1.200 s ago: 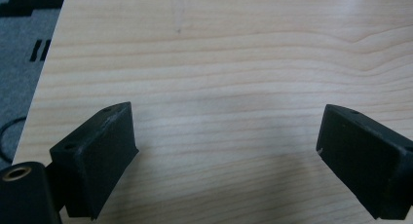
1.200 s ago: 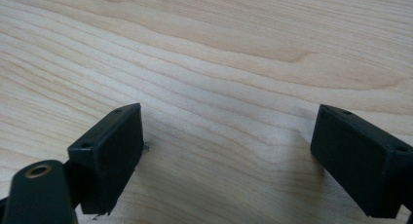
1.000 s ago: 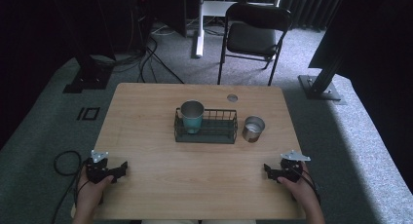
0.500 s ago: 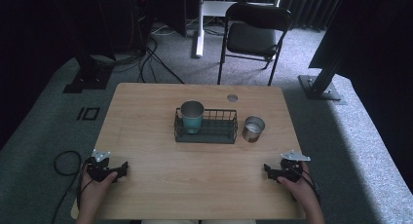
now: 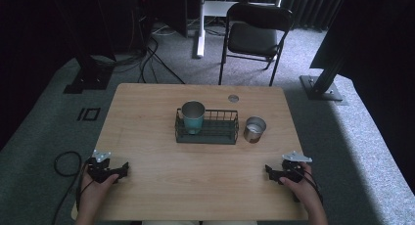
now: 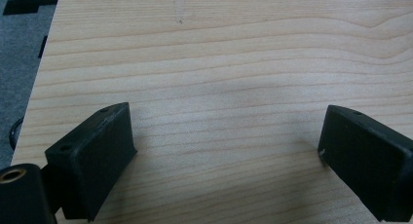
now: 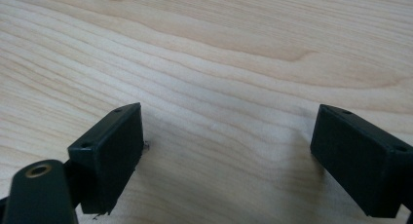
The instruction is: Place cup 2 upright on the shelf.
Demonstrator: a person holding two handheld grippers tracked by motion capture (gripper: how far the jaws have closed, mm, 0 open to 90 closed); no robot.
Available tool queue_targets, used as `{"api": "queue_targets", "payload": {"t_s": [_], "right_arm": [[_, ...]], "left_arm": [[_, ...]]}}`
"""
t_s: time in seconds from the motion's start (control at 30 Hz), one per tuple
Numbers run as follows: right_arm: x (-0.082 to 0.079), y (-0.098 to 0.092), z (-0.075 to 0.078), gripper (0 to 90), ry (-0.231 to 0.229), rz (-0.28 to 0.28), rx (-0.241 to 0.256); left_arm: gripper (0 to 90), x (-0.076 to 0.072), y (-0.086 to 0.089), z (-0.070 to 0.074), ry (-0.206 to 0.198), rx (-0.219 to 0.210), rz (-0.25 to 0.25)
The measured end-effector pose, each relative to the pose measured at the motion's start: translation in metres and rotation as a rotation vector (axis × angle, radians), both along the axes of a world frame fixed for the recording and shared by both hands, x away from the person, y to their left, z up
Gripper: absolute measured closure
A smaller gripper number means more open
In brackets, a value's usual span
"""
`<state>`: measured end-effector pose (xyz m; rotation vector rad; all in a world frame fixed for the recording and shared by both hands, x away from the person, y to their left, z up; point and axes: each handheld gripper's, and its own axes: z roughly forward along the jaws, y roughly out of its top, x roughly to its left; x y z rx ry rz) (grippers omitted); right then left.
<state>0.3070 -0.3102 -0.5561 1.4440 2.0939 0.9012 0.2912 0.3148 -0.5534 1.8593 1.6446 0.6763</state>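
We see the teal cup (image 5: 193, 116) standing upright in the left end of the black wire basket (image 5: 220, 135), its long axis vertical and its open mouth facing up. The basket sits at the middle of the wooden table (image 5: 161, 186), its long side running left to right. Just beside the basket's right end stands the small steel cup (image 5: 254, 129), also upright with its mouth up.

We hold the left gripper (image 5: 122, 169) low over the table's near left corner, and the right gripper (image 5: 268, 171) over the near right corner, both well apart from the cups. In each gripper view, the jaws stand wide, with bare wood between them and nothing held.
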Motion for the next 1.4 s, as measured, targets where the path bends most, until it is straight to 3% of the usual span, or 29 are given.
{"api": "queue_targets", "payload": {"t_s": [0.93,1.4], "right_arm": [[0.003,0.001,0.003,12.0,0.018,0.038,-0.02],[0.018,0.007,0.006,12.1,-0.009,0.037,0.023]], "left_arm": [[6.7,0.0,0.0,0.0,0.0,-0.001,-0.006],[6.7,0.0,0.0,0.0,0.0,-0.001,-0.006]]}}
